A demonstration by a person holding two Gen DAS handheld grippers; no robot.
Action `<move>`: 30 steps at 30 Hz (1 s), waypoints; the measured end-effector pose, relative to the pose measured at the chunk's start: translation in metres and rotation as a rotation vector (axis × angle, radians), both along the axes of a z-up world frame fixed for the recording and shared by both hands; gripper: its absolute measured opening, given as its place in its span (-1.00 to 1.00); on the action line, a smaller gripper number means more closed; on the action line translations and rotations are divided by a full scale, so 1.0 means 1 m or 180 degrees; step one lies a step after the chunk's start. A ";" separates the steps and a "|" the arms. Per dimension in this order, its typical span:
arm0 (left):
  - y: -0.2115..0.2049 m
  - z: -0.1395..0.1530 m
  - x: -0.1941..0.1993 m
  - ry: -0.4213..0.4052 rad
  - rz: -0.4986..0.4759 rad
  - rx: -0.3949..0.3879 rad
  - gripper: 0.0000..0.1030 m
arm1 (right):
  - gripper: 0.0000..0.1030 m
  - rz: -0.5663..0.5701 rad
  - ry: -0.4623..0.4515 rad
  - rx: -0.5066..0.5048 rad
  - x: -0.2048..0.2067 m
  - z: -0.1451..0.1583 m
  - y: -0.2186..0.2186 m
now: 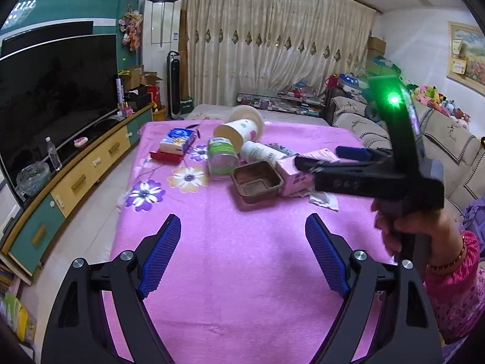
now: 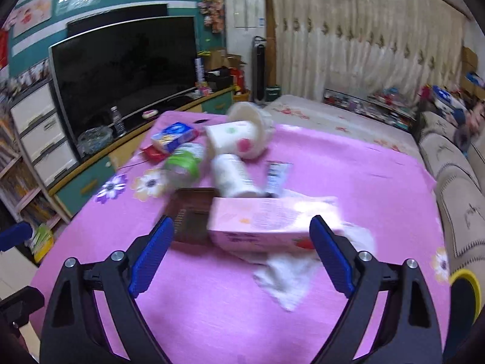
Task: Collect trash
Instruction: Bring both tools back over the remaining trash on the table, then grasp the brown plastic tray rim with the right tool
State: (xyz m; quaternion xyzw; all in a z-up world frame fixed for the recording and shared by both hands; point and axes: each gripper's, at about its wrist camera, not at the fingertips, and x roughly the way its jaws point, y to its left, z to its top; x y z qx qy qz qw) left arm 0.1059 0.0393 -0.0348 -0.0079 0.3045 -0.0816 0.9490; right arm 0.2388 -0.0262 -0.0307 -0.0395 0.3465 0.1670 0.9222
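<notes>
Trash lies on a pink tablecloth: a pink carton, a brown foil tray, a white bottle, a green-labelled jar, a white paper cup, a blue tissue pack and a crumpled white tissue. My right gripper is open, its jaws on either side of the pink carton, not closed on it. It also shows in the left wrist view. My left gripper is open and empty over bare cloth, nearer than the pile.
A TV on a low cabinet stands left of the table. A beige sofa with plush toys runs along the right. Curtains hang behind. A yellow-rimmed object sits at the right edge.
</notes>
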 end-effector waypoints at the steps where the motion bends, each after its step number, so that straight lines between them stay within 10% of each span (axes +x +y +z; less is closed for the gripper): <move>1: 0.003 0.001 -0.001 -0.0013 0.0024 0.0012 0.61 | 0.47 0.0056 0.0033 -0.0014 0.003 -0.001 0.010; 21: 0.030 0.006 -0.025 -0.0073 0.0237 0.0049 0.61 | -0.55 0.0479 0.0658 -0.0462 0.041 -0.057 0.109; 30: 0.024 0.005 -0.022 -0.0052 0.0204 0.0078 0.61 | -0.91 0.0620 0.0472 -0.0276 0.021 -0.037 0.098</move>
